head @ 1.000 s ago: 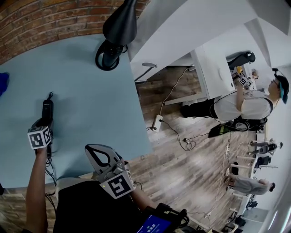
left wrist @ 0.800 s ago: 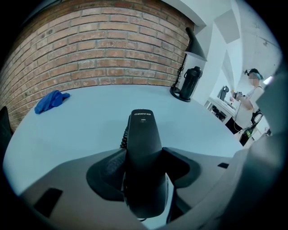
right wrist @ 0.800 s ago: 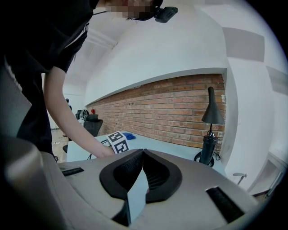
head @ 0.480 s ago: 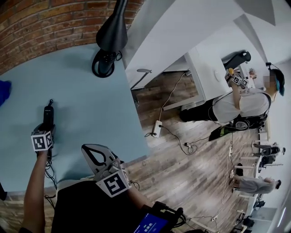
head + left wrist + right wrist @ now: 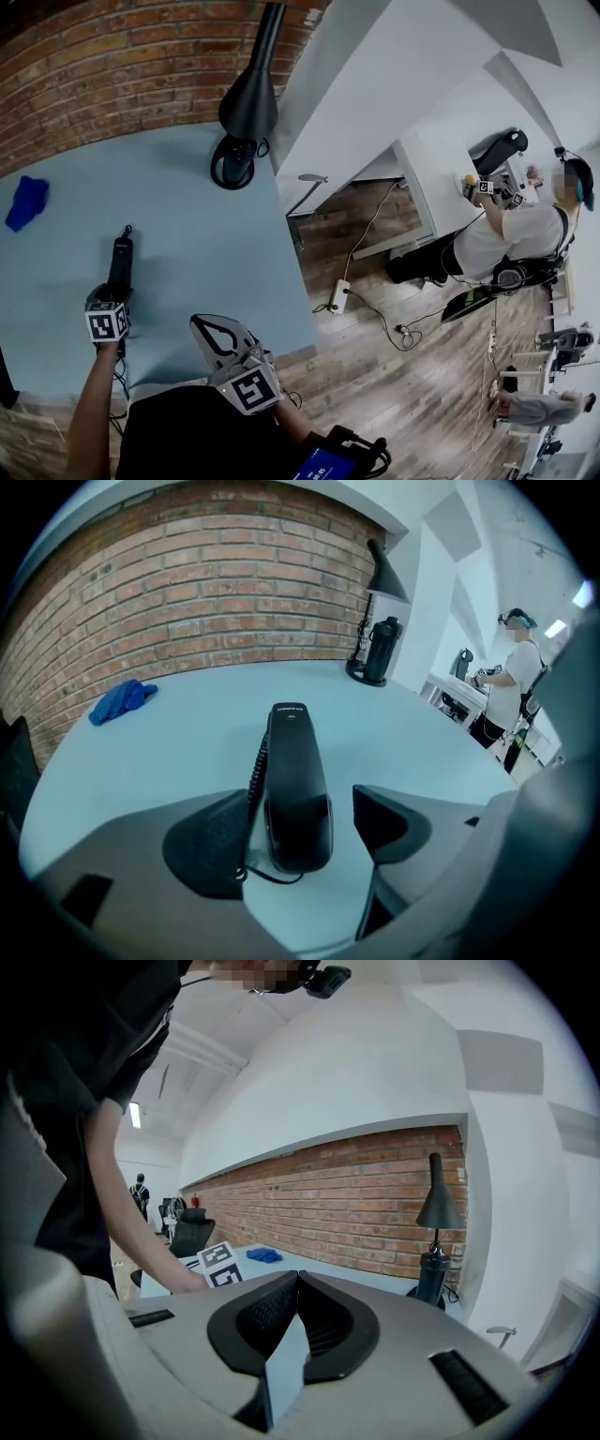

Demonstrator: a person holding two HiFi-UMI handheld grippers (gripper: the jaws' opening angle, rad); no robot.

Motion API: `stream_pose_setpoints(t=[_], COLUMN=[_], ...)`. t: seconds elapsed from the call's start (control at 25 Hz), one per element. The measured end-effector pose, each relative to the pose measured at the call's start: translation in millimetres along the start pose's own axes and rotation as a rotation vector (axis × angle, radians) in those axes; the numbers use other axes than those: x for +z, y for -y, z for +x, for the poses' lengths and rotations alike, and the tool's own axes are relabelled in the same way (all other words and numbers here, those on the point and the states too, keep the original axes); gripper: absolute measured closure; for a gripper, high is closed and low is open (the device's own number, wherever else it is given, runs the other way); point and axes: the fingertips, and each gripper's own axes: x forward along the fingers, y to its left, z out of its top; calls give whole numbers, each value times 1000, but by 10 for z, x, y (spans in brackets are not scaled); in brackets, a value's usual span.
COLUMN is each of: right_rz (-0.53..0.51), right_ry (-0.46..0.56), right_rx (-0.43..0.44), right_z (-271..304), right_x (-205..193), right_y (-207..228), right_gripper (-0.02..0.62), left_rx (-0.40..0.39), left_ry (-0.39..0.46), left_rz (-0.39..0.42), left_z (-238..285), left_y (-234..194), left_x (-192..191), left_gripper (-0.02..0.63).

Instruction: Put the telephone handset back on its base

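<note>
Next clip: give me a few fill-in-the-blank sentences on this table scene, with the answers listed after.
1. The right gripper has its fingers ____, with nothing between them.
2. The cloth on the table is ____.
3. The wall behind the table is made of ____.
4. Between the left gripper's fingers lies the black ____.
Answers: shut; blue; brick; handset. The left fingers are opening around the handset.
</note>
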Motion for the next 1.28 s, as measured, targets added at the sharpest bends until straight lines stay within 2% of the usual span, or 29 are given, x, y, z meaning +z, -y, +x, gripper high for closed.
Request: stream_pose_setpoints(t=[0.08, 0.12, 0.2, 0.28, 0.36, 0.6, 0.76, 0.84, 0.92, 1.12, 1.28], right_rz=[55, 76, 97, 99, 92, 8, -66, -85, -72, 0, 16], right_ry=[1, -2, -2, 26, 66, 178, 250, 267, 258, 175, 98], right_rx=[8, 13, 28, 51, 79, 195, 250, 273, 290, 281, 278], right_z=[27, 50, 116, 209, 326, 740, 922, 979, 1000, 939, 858], right_x=[-25, -37, -30, 69, 254, 939, 1300, 1311, 1186, 702, 245], right_y=[19, 33, 68, 90, 85, -48, -190, -276, -364, -462, -489], right_gripper=[569, 569, 569, 569, 569, 569, 569, 569, 571, 571, 571], left_rx=[23, 34, 48, 42, 25, -34, -39, -39, -47, -88, -120], left_ry=[65, 111, 230, 376, 517, 831, 971, 989, 967, 849, 743], left_rz=[9, 16, 34, 63, 100, 169, 204, 217, 220, 198, 118], left_z=[-259, -414, -753, -1126, -1521, -2608, -3099, -3139, -3046, -2560, -2153], left_y=[-16, -20, -20, 6, 40, 126, 169, 204, 252, 340, 357], left_x=[41, 90, 251, 481, 736, 1474, 1753, 1758, 1670, 1259, 882], left_gripper=[238, 274, 365, 494, 577, 578, 577, 577, 577, 577, 577])
